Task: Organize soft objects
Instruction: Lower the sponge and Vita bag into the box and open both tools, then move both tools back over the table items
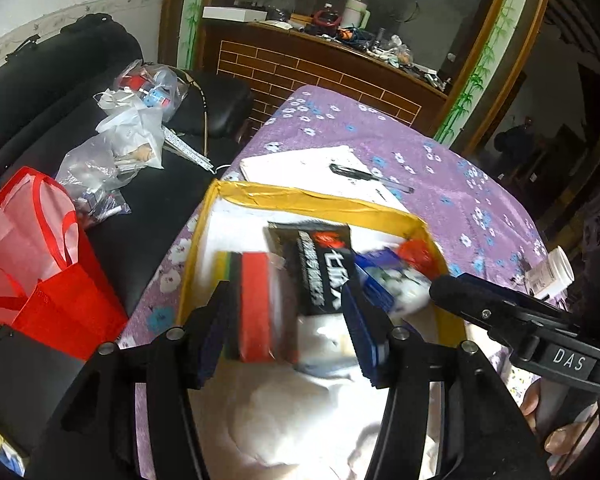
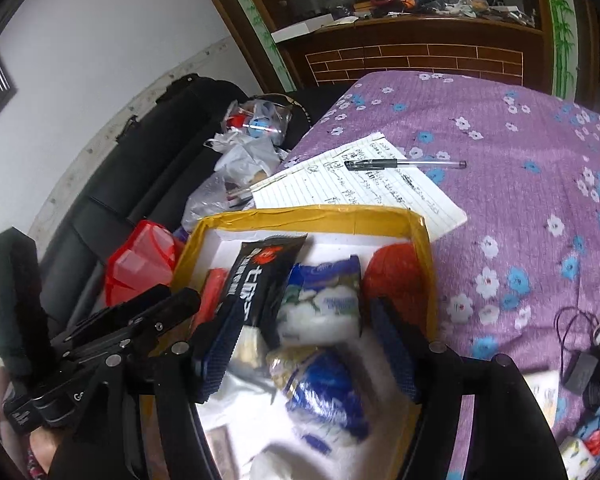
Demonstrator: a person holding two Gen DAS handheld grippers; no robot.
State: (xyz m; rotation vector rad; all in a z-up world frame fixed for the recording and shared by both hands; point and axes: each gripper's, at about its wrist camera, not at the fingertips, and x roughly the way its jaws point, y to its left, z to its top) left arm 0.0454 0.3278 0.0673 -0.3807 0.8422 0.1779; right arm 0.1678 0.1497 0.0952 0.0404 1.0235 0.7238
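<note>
A yellow-taped box [image 1: 312,200] [image 2: 320,214] with a white inside sits on the purple cloth. In it lie a black packet [image 1: 320,264] [image 2: 260,276], a stack of sponges with a red one [image 1: 256,300] showing, two blue-and-white soft packs [image 2: 324,300] [image 2: 324,392], a red round thing [image 2: 396,276] and white soft material [image 1: 284,412]. My left gripper [image 1: 286,296] is open over the sponges and the black packet; its pads press on nothing. My right gripper [image 2: 308,306] is open, straddling the blue-and-white packs without gripping them.
Behind the box lie a lined notebook [image 2: 380,192] and a pen [image 2: 404,165] on the flowered tablecloth [image 2: 520,152]. A black sofa [image 1: 60,92] at left holds plastic bags [image 1: 120,152] and a red tote [image 1: 40,248]. A charger and cable [image 2: 580,364] lie at right.
</note>
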